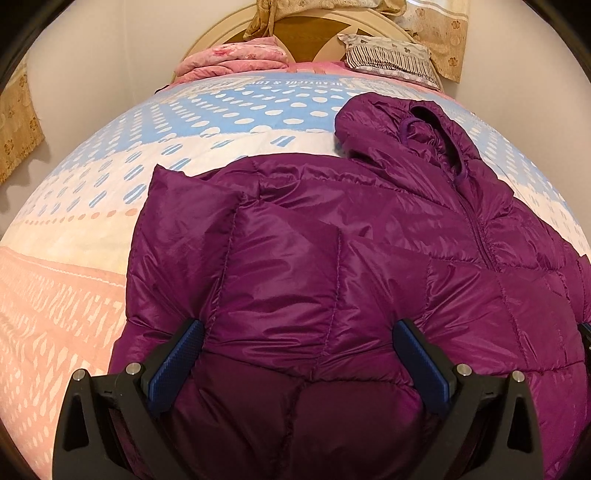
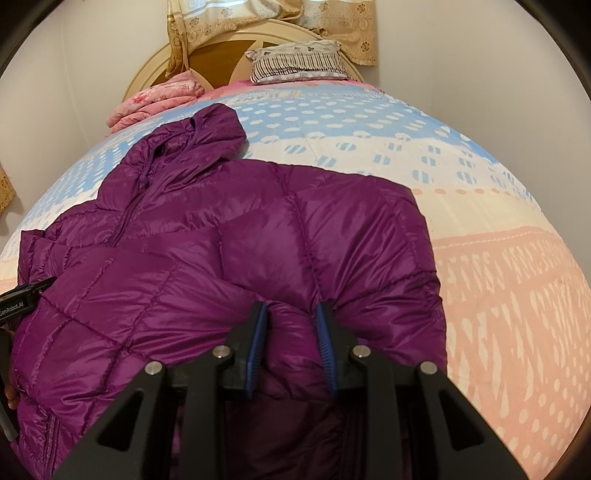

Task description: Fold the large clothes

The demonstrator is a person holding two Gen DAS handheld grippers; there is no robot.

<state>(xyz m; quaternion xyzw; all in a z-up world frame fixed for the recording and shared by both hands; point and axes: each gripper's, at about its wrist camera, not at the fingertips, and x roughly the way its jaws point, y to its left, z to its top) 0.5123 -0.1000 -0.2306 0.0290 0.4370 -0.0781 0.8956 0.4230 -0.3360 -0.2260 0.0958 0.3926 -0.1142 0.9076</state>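
Near the left camera, left gripper (image 1: 297,326): the two blue pads stand wide apart, and the puffy purple fabric bulges up between them; the pads seem to press on the fabric at both sides, but they do not pinch it.
Right gripper (image 2: 291,310): the blue pads are close together, with a narrow fold of the purple fabric squeezed between them, so this one has hold of the hem.
Jacket (image 1: 369,258): a purple quilted down jacket lies on the bed, its lower edge at both grippers and its body spreading away from them. One side is folded over the front, which makes a straight edge and a corner on the far side.
Zipper (image 1: 476,225): it runs from the collar down the front, closed as far as I can see.
Hood (image 2: 214,129): it lies flat beyond the body, toward the head of the bed, with a purple cord at its opening.
Bed cover (image 2: 498,277): pink near, then cream, then blue with white dots.
Far end: a folded pink blanket (image 1: 236,59) and a striped pillow (image 2: 299,61) rest against the headboard (image 2: 229,48); curtains (image 2: 332,22) hang behind.
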